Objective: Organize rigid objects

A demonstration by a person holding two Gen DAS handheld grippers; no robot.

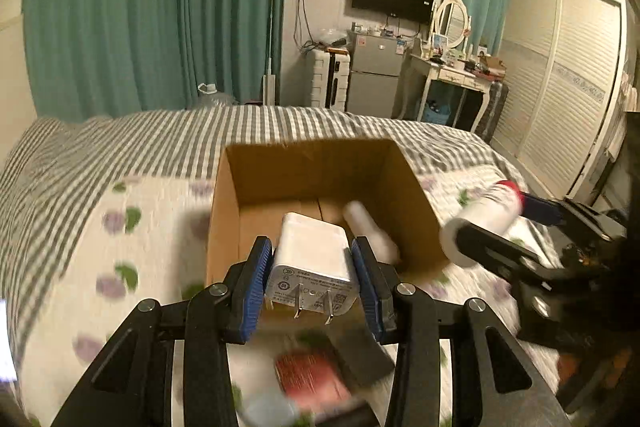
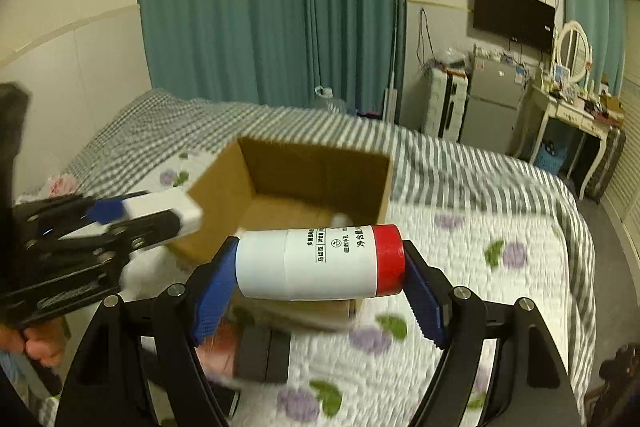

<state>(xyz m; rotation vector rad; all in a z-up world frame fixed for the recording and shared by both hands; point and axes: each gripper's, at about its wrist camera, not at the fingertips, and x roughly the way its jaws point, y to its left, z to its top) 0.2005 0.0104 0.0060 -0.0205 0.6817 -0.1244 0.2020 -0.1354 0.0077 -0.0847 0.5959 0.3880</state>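
Observation:
My left gripper (image 1: 312,263) is shut on a white plug charger (image 1: 310,255), prongs toward the camera, just above the near rim of an open cardboard box (image 1: 224,211) on the bed. A white bottle (image 1: 370,231) lies inside the box. My right gripper (image 2: 320,267) is shut on a white bottle with a red cap (image 2: 316,263), held sideways in front of the box (image 2: 288,167). The right gripper and its bottle (image 1: 486,217) show at the right of the left wrist view. The left gripper with the charger (image 2: 160,209) shows at the left of the right wrist view.
The box sits on a floral quilt (image 2: 480,267) over a striped bed. A red object (image 1: 312,375) and a dark block (image 2: 264,357) lie blurred on the quilt below the grippers. Beyond the bed stand a fridge (image 1: 374,75), a dressing table (image 1: 452,75) and a wardrobe (image 1: 568,79).

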